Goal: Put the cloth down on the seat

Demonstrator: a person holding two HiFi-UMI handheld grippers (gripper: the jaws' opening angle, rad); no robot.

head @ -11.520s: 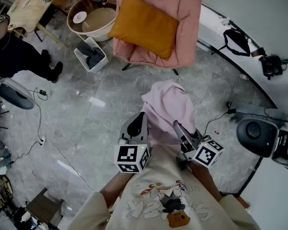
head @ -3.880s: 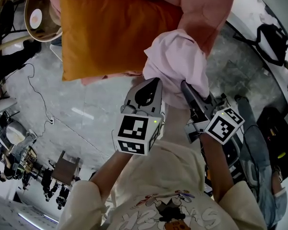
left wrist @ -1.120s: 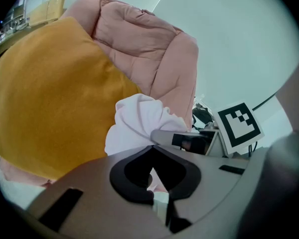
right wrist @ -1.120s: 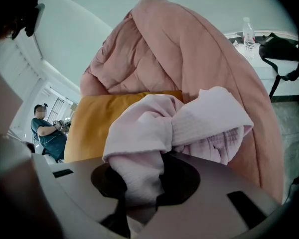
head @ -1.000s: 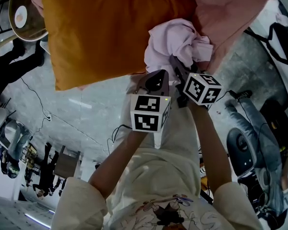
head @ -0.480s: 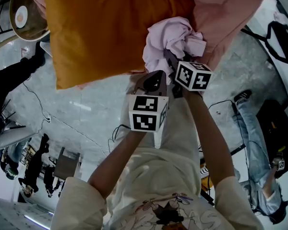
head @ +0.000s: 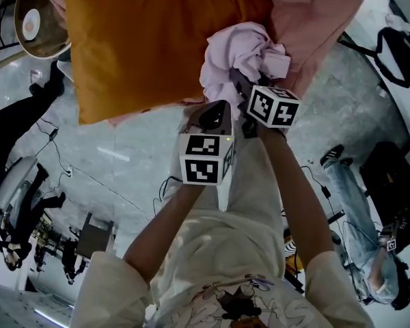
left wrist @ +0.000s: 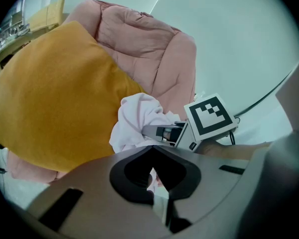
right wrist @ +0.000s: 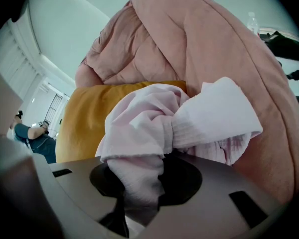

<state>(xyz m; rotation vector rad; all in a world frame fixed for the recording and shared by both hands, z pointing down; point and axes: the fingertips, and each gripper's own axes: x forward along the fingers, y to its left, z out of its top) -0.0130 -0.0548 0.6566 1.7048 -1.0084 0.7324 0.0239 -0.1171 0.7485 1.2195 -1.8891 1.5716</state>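
Now, bunched cloth (head: 239,50) against pink seat (head: 321,12)

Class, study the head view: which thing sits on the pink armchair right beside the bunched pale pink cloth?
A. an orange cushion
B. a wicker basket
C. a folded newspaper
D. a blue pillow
A: the orange cushion lies on the pink armchair, just to the left of the cloth in the head view.
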